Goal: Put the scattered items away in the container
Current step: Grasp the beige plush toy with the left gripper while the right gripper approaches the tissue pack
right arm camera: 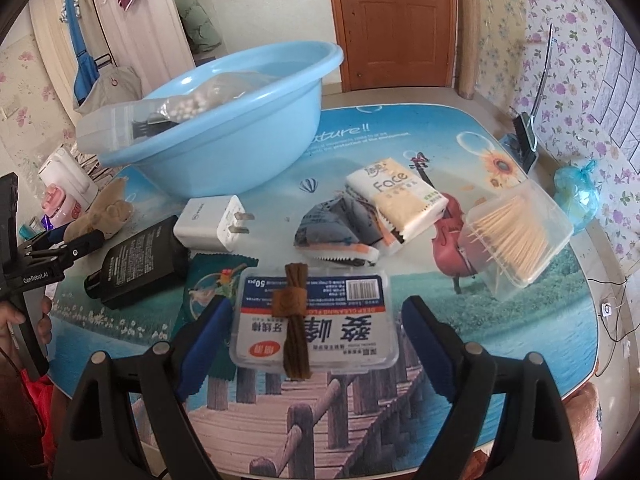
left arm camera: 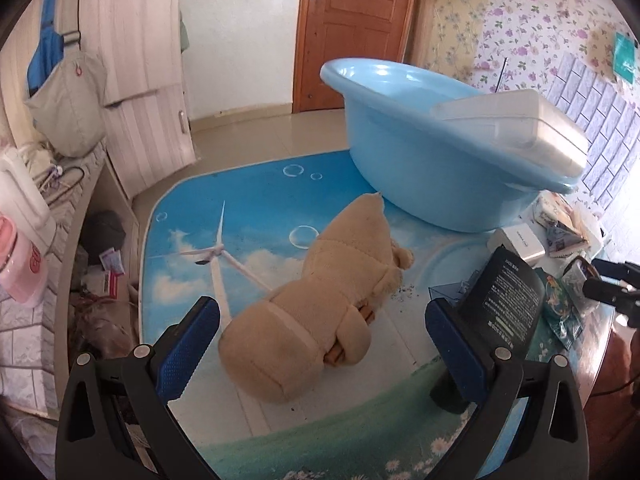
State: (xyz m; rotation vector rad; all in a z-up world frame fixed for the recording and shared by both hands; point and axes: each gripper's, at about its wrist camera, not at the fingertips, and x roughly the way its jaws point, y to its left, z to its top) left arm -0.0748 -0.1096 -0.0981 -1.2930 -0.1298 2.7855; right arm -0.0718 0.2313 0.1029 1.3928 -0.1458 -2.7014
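Observation:
A light blue basin (left arm camera: 420,168) (right arm camera: 224,128) stands on the table with a clear plastic box (left arm camera: 520,128) (right arm camera: 120,128) resting across its rim. My left gripper (left arm camera: 320,344) is open, its blue pads on either side of a beige plush toy (left arm camera: 320,312) lying on the table; the same plush toy (right arm camera: 106,212) shows at the left of the right wrist view. My right gripper (right arm camera: 316,340) is open around a clear floss-pick box (right arm camera: 316,320) with a brown knotted cord (right arm camera: 294,312) on top. Scattered nearby are a black bottle (right arm camera: 140,264) (left arm camera: 504,300), a white charger (right arm camera: 216,220) and tissue packs (right arm camera: 400,196).
A clear box of toothpicks (right arm camera: 516,232) lies at the right, a blue plastic bag (right arm camera: 576,196) behind it. A pink cup (left arm camera: 20,264) and clutter sit on a shelf to the left. A wooden door (right arm camera: 396,20) stands behind the table. A person's hand (right arm camera: 24,320) holds the left gripper's handle.

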